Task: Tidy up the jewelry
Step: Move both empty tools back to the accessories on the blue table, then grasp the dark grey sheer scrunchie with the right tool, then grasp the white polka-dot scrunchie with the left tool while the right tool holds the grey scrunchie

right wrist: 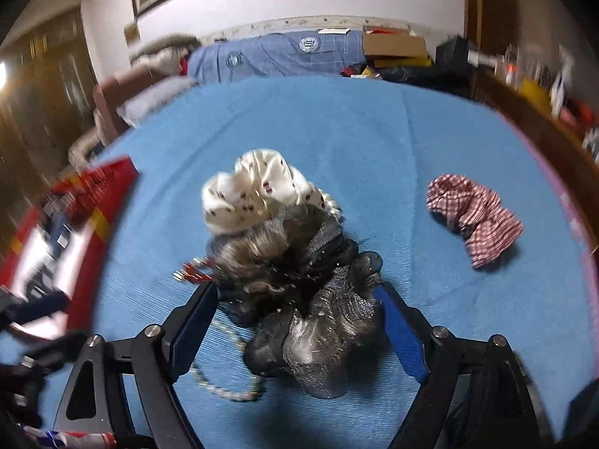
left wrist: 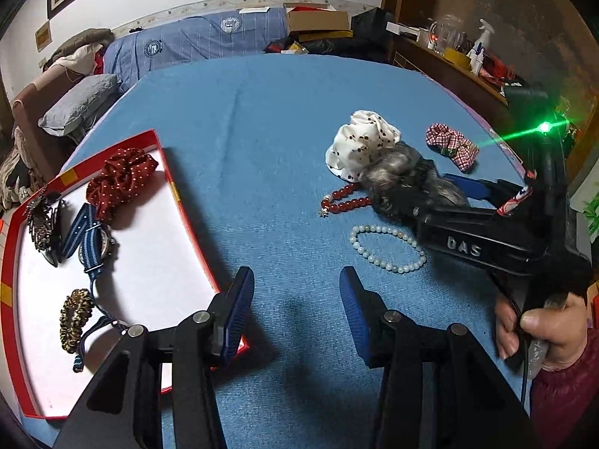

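My left gripper (left wrist: pixel 295 280) is open and holds nothing, low over the blue bedspread beside the red tray (left wrist: pixel 176 187). In the tray lie a red dotted scrunchie (left wrist: pixel 119 179), a blue-strapped watch (left wrist: pixel 93 247), a dark hair clip (left wrist: pixel 45 228) and a leopard scrunchie (left wrist: pixel 75 318). My right gripper (right wrist: pixel 295 292) straddles a grey glittery scrunchie (right wrist: pixel 310 318) that lies on the bed. A gap shows on its left side, so the pads are not squeezing it. A white dotted scrunchie (right wrist: pixel 254 191), a red bead bracelet (left wrist: pixel 344 198) and a pale bead bracelet (left wrist: pixel 389 247) lie close around it.
A red plaid scrunchie (right wrist: pixel 475 217) lies apart to the right. A person's hand (left wrist: pixel 539 325) grips the right tool's handle. A pillow (left wrist: pixel 78 101), a folded blue quilt (left wrist: pixel 209 37) and a cardboard box (left wrist: pixel 318 20) line the far edge. A cluttered wooden shelf (left wrist: pixel 468 60) runs along the right.
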A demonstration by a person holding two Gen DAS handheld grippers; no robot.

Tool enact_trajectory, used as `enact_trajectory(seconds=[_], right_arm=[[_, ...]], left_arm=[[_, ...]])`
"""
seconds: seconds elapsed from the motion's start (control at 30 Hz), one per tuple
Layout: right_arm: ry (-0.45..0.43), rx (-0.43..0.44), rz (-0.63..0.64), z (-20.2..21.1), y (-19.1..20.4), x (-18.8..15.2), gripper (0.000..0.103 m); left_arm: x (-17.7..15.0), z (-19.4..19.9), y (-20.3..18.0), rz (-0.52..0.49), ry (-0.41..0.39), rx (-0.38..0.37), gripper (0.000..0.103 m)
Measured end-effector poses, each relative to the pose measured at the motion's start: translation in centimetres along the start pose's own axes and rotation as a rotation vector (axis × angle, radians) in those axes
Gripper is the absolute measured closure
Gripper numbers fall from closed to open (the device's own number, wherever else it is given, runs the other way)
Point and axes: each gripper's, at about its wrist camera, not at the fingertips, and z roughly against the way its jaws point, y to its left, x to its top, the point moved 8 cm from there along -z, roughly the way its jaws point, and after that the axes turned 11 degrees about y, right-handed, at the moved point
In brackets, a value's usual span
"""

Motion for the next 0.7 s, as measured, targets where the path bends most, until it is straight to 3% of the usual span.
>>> enact_trajectory(seconds=[0.07, 0.17, 0.33, 0.47, 0.7], right_arm=[[-0.003, 0.030, -0.018, 0.3, -0.6, -0.1, 0.065], [-0.027, 0.096, -0.109, 1.6, -2.7, 0.1, 0.077], [-0.131, 0.186, -0.250, 4.9, -5.6, 0.7, 0.077], [-0.210, 0.210, -0.310, 7.0, -6.7, 1.0, 0.077], [-0.235, 0.238, -0.390, 7.8, -7.9, 1.1, 0.077]], left_arm=[[0.2, 0.0, -0.3, -0.010, 0.002, -0.001, 0.057], [1.1, 0.4, -0.8, -0.026, -0.005, -0.002, 0.057], [4.1, 0.5, -2.0, -0.053, -0.015, -0.022, 0.039], [7.3, -0.7, -3.4, -0.073, -0.004, -0.042, 0.032], [10.4, -5.7, -5.7, -0.124, 0.048, -0.001, 0.032]])
